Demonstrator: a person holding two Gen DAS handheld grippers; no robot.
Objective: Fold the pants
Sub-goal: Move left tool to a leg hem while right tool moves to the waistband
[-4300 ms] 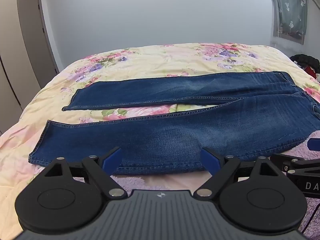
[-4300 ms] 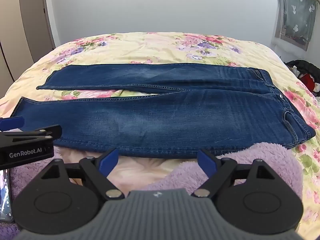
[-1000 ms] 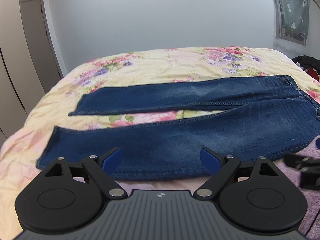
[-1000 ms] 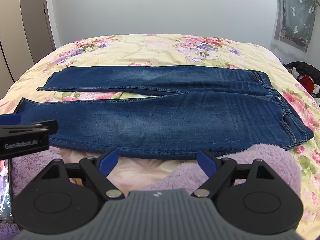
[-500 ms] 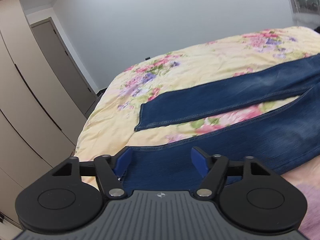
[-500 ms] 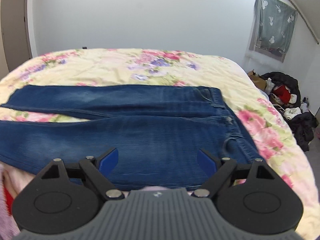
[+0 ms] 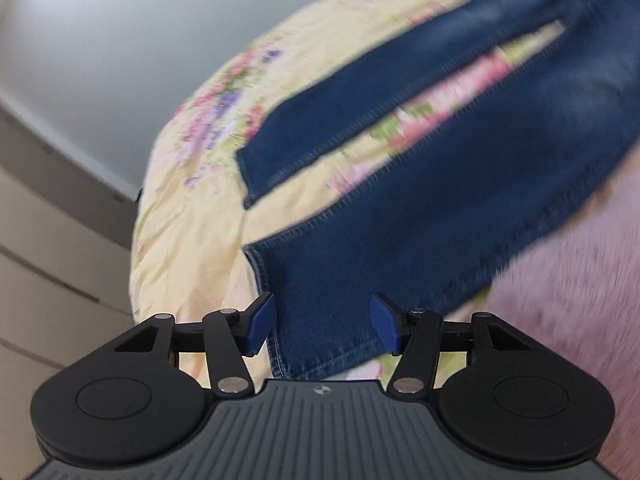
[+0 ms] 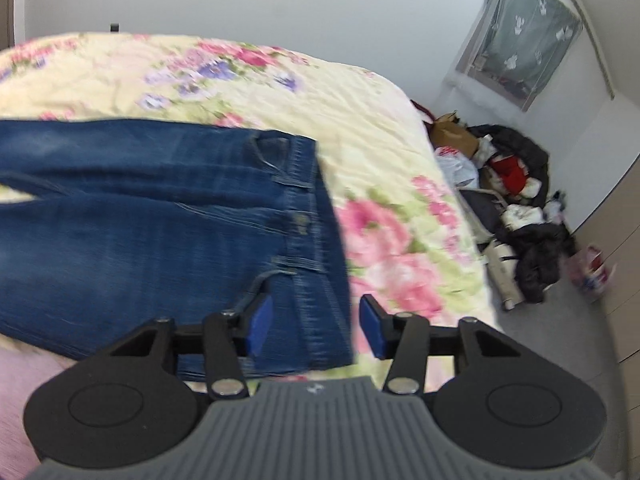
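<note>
Blue jeans (image 8: 168, 216) lie flat on the floral bedspread (image 8: 280, 92), legs parted in a narrow V. Left gripper (image 7: 322, 322): jaws wide open, straddling the near leg's hem corner, nothing gripped. Right gripper (image 8: 314, 326): jaws wide open astride the near waistband corner, nothing gripped. Half a second ago both views sat higher and farther back; each has since closed in on its corner, with motion blur. Pink fleece blanket (image 7: 560, 300) at bed's near edge. Clothes pile (image 8: 516, 200) on the floor, grey wall hanging (image 8: 520, 40) above.
</note>
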